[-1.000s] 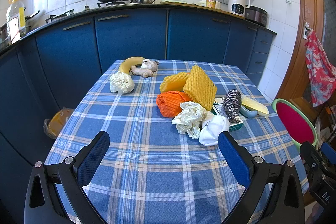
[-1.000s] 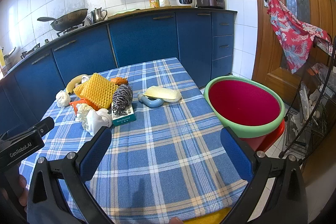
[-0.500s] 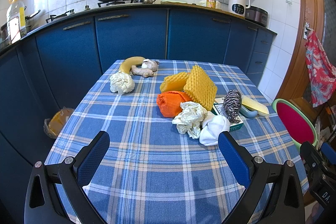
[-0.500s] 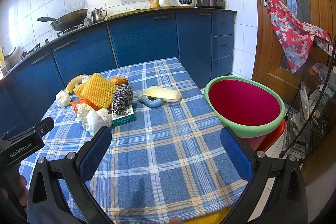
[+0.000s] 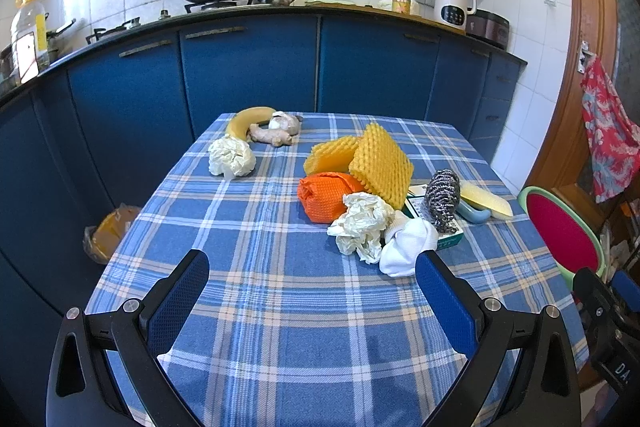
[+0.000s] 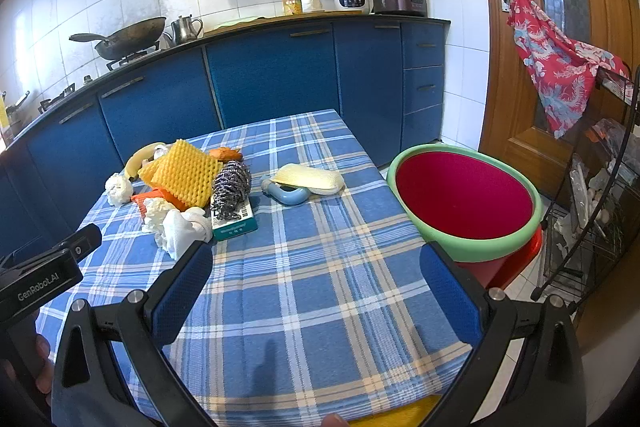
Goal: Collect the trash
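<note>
On the blue plaid table (image 5: 256,307) lie crumpled white papers (image 5: 362,223) (image 5: 231,158), a white wad (image 5: 406,247), orange foam netting (image 5: 326,197) and yellow foam netting (image 5: 380,165). The same pile shows in the right wrist view: papers (image 6: 176,223), yellow netting (image 6: 186,173). A red basin with a green rim (image 6: 464,201) stands off the table's right edge. My left gripper (image 5: 312,295) is open and empty, over the near table, short of the pile. My right gripper (image 6: 316,291) is open and empty over the near right table.
A banana (image 5: 248,119), ginger (image 5: 270,135) and garlic (image 5: 282,123) lie at the far left. A steel scrubber (image 6: 230,189) sits on a green box (image 6: 234,223); a sponge brush (image 6: 304,181) lies beside it. Blue cabinets (image 5: 248,75) stand behind, a wire rack (image 6: 592,195) on the right.
</note>
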Motion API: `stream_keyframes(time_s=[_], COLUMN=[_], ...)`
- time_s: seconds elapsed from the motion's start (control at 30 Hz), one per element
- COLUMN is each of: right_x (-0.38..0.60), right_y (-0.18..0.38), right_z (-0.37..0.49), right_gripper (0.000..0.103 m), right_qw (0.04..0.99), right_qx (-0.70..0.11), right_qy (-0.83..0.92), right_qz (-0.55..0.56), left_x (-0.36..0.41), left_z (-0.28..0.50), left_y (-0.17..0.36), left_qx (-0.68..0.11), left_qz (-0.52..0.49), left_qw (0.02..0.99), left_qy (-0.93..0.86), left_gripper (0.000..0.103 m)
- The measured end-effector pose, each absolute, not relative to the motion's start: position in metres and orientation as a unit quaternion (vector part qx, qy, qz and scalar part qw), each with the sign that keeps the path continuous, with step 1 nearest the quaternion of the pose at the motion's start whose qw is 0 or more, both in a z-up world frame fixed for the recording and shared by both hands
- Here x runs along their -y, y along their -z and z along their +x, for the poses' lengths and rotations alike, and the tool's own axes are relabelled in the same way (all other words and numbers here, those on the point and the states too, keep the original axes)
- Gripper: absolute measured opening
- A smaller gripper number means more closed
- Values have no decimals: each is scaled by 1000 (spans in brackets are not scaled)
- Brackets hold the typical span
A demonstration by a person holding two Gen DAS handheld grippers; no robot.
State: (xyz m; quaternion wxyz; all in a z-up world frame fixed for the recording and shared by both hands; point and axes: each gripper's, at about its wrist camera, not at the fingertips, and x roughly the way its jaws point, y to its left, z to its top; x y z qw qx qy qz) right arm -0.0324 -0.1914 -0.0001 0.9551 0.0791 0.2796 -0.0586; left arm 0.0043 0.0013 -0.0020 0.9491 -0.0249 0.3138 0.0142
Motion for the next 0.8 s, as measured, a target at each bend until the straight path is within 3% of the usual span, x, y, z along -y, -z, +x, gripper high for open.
stream_keyframes(time_s=[0.8], right_x=[239], right_y=[10], right_z=[-12], right_gripper=[102], right_qw=[948], right_qx=[-293], right_qy=[87], right_qz=[89], left_x=[31], left_z=[60], left_y=[19], left_qx=[-354], left_qz=[-4], left_qw=[934], left_qy=[53], left_gripper=[102])
